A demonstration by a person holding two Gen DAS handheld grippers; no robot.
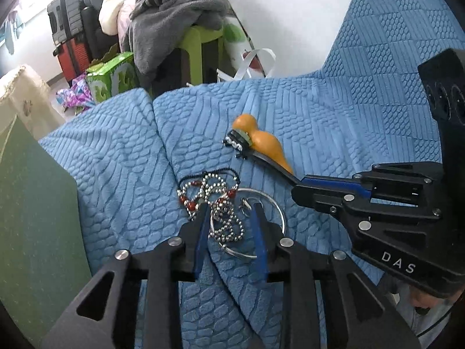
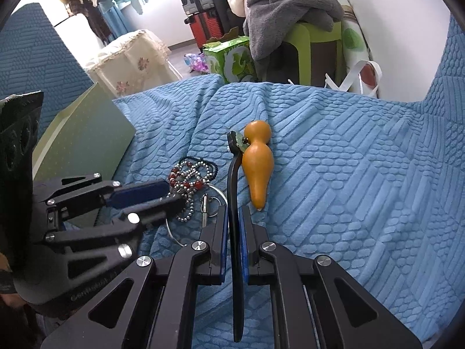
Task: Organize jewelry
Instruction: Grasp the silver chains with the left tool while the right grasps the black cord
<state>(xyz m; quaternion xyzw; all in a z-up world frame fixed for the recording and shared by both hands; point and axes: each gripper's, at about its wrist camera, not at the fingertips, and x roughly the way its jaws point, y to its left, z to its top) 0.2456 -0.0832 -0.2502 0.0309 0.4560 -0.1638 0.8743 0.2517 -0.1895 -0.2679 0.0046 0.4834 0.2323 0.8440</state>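
On the blue cover point(image 1: 334, 133) lies a tangle: a ball chain point(image 1: 225, 218), red beads point(image 1: 189, 200) on a dark cord, and a steel ring point(image 1: 273, 203). The left gripper point(image 1: 229, 218) stands spread over that heap, its blue pads either side of the chain, nothing pinched. The right gripper point(image 2: 234, 224) is clamped on a flat black strap point(image 2: 234, 174) whose far end, with a small charm, rests against an orange gourd point(image 2: 257, 160).

I judge the chain light, limp and slippery; it will sag and slide through the pads, and may drag the beads along. The ring is stiff and offers the surest hold, pinched across its wire. The gourd looks smooth and hard, best taken at its narrow waist. The strap bends, so it droops.
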